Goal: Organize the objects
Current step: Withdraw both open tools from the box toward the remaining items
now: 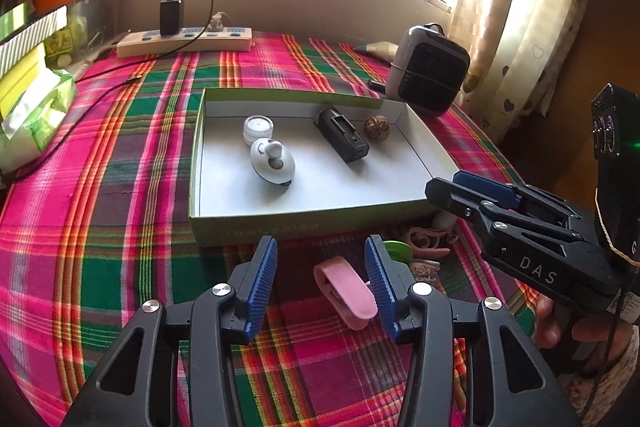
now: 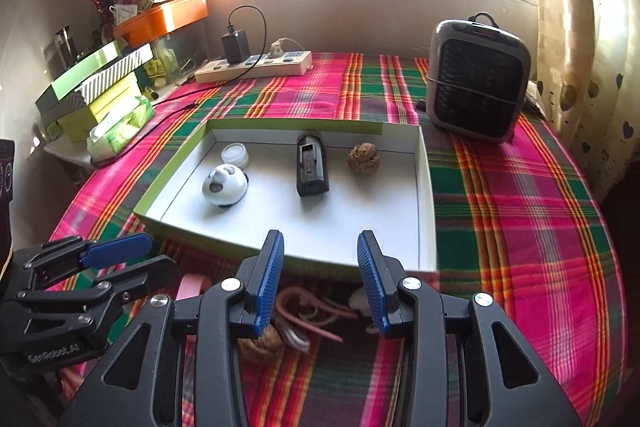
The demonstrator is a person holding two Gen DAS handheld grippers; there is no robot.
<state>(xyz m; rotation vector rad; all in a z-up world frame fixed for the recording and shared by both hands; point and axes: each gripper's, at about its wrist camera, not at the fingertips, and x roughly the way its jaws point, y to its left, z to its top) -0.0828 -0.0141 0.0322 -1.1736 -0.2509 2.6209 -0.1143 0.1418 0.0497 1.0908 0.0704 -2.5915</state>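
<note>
1. Already sorted into the shallow white cardboard box with green outer walls [image 1: 200,163] on the plaid pink-and-green tabletop [image 1: 120,211] are a small clear round jar [image 1: 258,128], a white dome-shaped gadget with a knob [image 1: 272,160], a black rectangular charger cradle [image 1: 343,135] and a brown wrinkled walnut [image 1: 376,126]; judging by the task, the box serves as the collecting place.

2. Outside it, just before its near wall, loose items wait: a pink flat silicone clip [image 1: 346,291], a green piece [image 1: 396,250] and a tangle of pinkish bands [image 2: 308,311].

3. The left claw [image 1: 322,283] stands wide, its blue pads either side of the pink clip without pressing it, likely lined up for a pick.

4. The right claw [image 2: 320,283] stands half open and empty above the tangle, presumably choosing its own item.

5. Only the right wrist view shows a second brown walnut [image 2: 262,345] under its left finger; only the left wrist view shows the clip whole and the person's hand [image 1: 560,323] on the right handle.

6. A grey space heater [image 2: 478,79] and a cream power strip [image 2: 256,67] stand well apart behind the box.
</note>
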